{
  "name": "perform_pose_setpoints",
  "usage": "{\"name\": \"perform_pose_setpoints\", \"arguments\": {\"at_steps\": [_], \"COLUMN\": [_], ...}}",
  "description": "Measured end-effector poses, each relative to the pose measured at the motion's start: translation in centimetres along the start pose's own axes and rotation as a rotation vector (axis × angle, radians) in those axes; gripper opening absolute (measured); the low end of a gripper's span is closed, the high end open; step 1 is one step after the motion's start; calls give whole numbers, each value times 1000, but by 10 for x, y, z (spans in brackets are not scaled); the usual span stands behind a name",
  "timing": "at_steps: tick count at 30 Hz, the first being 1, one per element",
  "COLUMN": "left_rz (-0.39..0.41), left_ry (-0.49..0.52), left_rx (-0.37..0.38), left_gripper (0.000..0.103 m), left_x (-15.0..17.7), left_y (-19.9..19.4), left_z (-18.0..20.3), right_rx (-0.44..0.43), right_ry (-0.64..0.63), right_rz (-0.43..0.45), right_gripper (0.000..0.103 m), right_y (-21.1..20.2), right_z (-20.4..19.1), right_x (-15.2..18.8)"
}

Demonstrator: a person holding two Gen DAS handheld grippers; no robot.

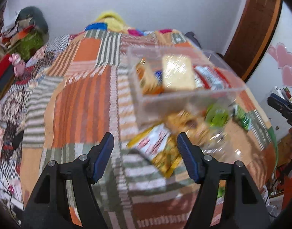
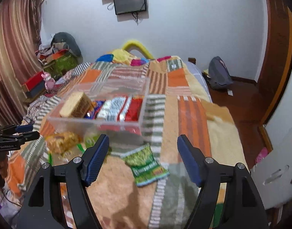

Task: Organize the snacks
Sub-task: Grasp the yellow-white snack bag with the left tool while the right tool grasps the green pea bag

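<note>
A clear plastic box (image 1: 186,99) (image 2: 100,122) stands on the patchwork bedspread and holds a tan cracker pack (image 1: 177,74) (image 2: 75,105), red and white packets (image 2: 123,108) and others. In front of it lie loose snacks: a yellow-and-white packet (image 1: 159,148), a golden snack bag (image 1: 184,120) (image 2: 62,143), a green cup-like item (image 1: 217,115) and a green packet (image 2: 146,165) (image 1: 244,119). My left gripper (image 1: 146,147) is open above the yellow-and-white packet. My right gripper (image 2: 143,152) is open just above the green packet.
The striped orange, green and white bedspread (image 1: 79,99) covers the bed. Cluttered boxes and bags (image 2: 56,63) sit at the left by a curtain. A grey backpack (image 2: 219,72) lies on the wooden floor at right. A TV (image 2: 130,2) hangs on the wall.
</note>
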State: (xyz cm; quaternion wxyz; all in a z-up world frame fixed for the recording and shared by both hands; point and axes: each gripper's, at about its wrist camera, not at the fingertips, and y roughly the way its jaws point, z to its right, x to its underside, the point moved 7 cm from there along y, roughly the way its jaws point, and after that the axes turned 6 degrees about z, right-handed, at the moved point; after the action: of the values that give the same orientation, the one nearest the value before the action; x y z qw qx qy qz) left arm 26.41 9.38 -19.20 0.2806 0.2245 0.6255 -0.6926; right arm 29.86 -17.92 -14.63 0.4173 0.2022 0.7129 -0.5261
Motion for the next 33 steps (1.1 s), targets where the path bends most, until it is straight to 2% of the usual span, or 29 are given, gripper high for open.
{"name": "perform_pose_setpoints", "arguments": {"at_steps": [4,8,14,17,25,27,29,33], "left_rz": [-39,-68,-78,-71,-55,-44,-34,-5], "left_ry": [-29,-17,-30,-28,-72,-73,-71,-66], "left_rx": [-11,2,44,37,50,48,44,47], "left_gripper": [69,69,71,72,70,63,58,49], "left_x": [23,38,35,32,29,28,27,26], "left_y": [12,27,45,51,64,64,63,55], "left_z": [-9,1,15,19,11,10,10,8], "right_rx": [8,20,0,-4,-18,-19,-22,-40], "right_ry": [-4,-22,-16,-31,-55,-65,-70,-61], "right_rz": [-54,-113,-151,-159,-191,-188,-188,-180], "right_gripper": [72,72,72,72,71,62,45,41], "right_y": [9,23,36,43,56,55,54,52], "right_z": [4,5,5,2,-4,-7,-8,-10], "right_x": [23,45,55,54,63,64,63,63]}}
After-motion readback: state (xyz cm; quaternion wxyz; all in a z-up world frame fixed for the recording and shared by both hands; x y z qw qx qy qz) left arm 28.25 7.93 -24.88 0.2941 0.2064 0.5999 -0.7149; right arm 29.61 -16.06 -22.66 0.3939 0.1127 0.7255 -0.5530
